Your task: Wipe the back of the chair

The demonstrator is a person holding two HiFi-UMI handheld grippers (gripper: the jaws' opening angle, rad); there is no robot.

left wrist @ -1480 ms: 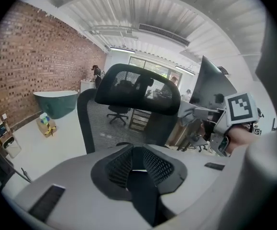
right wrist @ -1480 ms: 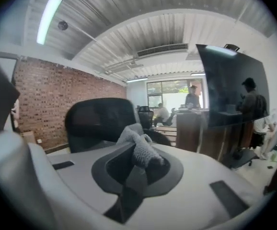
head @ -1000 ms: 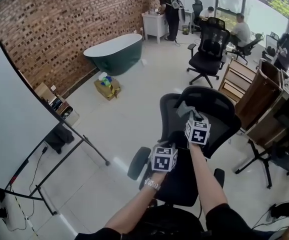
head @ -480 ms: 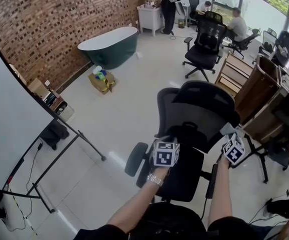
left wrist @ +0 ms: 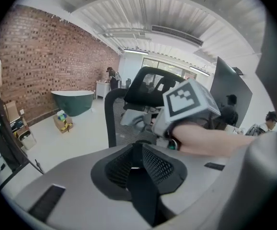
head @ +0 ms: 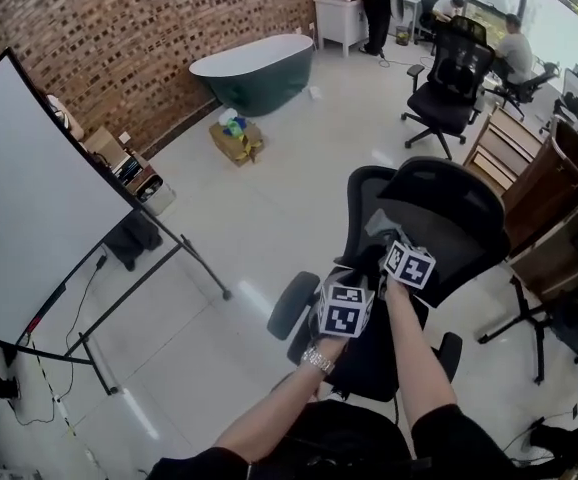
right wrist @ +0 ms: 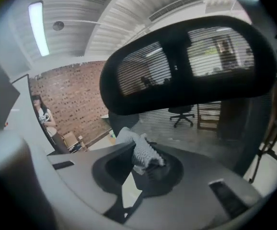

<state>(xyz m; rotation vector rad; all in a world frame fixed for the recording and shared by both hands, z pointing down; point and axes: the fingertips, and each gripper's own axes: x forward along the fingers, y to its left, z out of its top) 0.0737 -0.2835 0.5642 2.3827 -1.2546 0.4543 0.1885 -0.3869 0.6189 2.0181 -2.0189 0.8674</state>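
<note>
A black mesh office chair (head: pixel 439 218) stands right in front of me, its back facing me. My right gripper (head: pixel 401 258) is shut on a grey cloth (head: pixel 379 234) and holds it against the middle of the chair back. In the right gripper view the cloth (right wrist: pixel 139 150) bunches between the jaws, under the headrest (right wrist: pixel 186 66). My left gripper (head: pixel 346 308) hangs lower and to the left, short of the chair, shut on nothing. The left gripper view shows its pads (left wrist: pixel 155 164) closed and the right gripper's cube (left wrist: pixel 190 102) at the chair back (left wrist: pixel 124 128).
A whiteboard (head: pixel 29 208) on a wheeled stand is at the left. Beyond are a dark green bathtub (head: pixel 254 68), a box (head: pixel 234 138) on the floor, a second office chair (head: pixel 449 83), wooden cabinets (head: pixel 539 198) at the right, and people (head: pixel 374 3) at the far end.
The right gripper, holding the cloth, went from the upper back out to the chair's right edge and has come back to the middle of the back. The left gripper barely moved.
</note>
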